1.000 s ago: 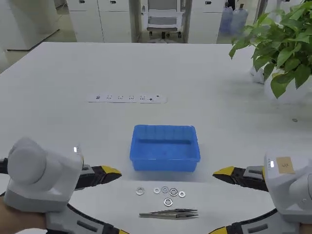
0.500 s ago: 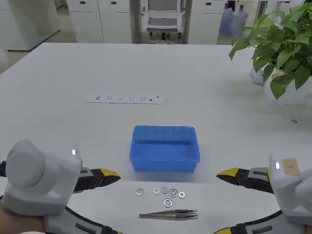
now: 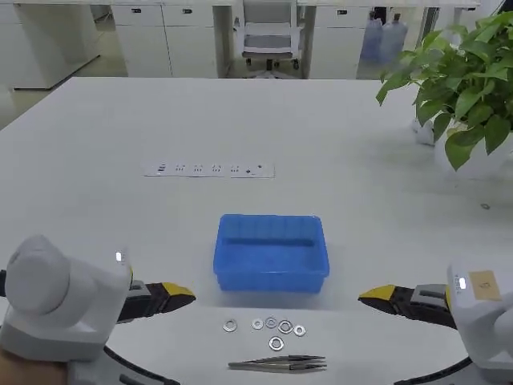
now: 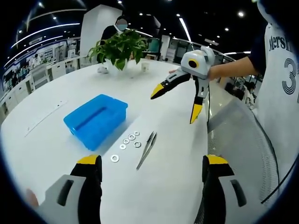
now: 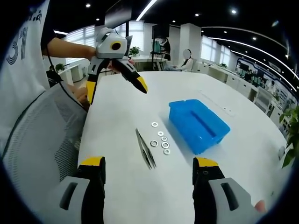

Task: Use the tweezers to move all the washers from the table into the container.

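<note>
The left gripper [image 4: 150, 159] and the right gripper [image 5: 149, 161] both have their jaws spread wide with nothing between them, and they face each other above the near edge of the white table [image 3: 120, 120]. The tweezers [image 3: 277, 365] lie flat between the two, parallel to that edge. Just beyond them, six washers [image 3: 272, 327] sit in a loose cluster close to the front wall of the blue container [image 3: 271, 281]. Bare tabletop flanks the container on both sides. Farther back lies a power strip [image 3: 208, 169]. A potted plant [image 3: 461, 72] stands at the far right, and a chair [image 3: 268, 36] stands past the far edge.
</note>
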A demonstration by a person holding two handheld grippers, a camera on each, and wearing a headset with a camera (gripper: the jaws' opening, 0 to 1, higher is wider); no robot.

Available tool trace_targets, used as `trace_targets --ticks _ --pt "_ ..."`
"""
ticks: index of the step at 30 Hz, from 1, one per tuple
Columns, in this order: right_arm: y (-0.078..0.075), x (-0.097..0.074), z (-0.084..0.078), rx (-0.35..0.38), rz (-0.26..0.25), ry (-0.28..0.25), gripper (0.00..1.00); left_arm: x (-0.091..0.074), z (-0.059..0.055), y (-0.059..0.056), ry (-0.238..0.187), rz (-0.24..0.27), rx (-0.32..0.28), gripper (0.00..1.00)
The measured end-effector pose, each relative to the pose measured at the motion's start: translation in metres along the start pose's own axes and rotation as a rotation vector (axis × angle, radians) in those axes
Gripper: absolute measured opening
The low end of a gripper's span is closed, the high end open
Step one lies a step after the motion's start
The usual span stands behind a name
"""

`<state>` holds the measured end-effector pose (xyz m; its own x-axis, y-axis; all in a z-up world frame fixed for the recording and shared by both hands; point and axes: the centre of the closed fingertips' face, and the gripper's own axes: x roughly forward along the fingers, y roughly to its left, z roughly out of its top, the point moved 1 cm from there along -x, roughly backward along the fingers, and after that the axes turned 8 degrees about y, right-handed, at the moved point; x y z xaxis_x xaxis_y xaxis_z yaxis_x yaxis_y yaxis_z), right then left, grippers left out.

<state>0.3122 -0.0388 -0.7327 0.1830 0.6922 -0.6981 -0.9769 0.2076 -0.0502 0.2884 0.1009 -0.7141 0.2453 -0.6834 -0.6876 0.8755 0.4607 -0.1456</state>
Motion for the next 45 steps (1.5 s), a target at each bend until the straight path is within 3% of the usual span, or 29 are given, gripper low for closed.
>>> trace_targets --ticks 5,14,26,36,45 --pt "0.0 0.0 0.0 -0.001 0.001 0.004 0.77 0.0 -0.002 0.002 0.011 0.004 -0.006 0.94" --pt "-0.001 0.001 0.007 -0.014 -0.002 -0.013 0.77 -0.003 0.004 0.008 -0.009 0.021 0.004 0.94" --pt "-0.006 0.001 0.006 -0.005 -0.011 -0.016 0.77 0.005 0.005 0.011 -0.003 0.018 0.012 0.94" --pt "-0.014 0.0 0.003 0.017 -0.026 -0.025 0.76 0.007 -0.003 0.012 0.023 0.012 0.013 0.92" --pt "-0.013 0.009 0.007 0.02 -0.01 -0.019 0.75 0.018 -0.005 0.017 0.004 0.02 -0.029 0.89"
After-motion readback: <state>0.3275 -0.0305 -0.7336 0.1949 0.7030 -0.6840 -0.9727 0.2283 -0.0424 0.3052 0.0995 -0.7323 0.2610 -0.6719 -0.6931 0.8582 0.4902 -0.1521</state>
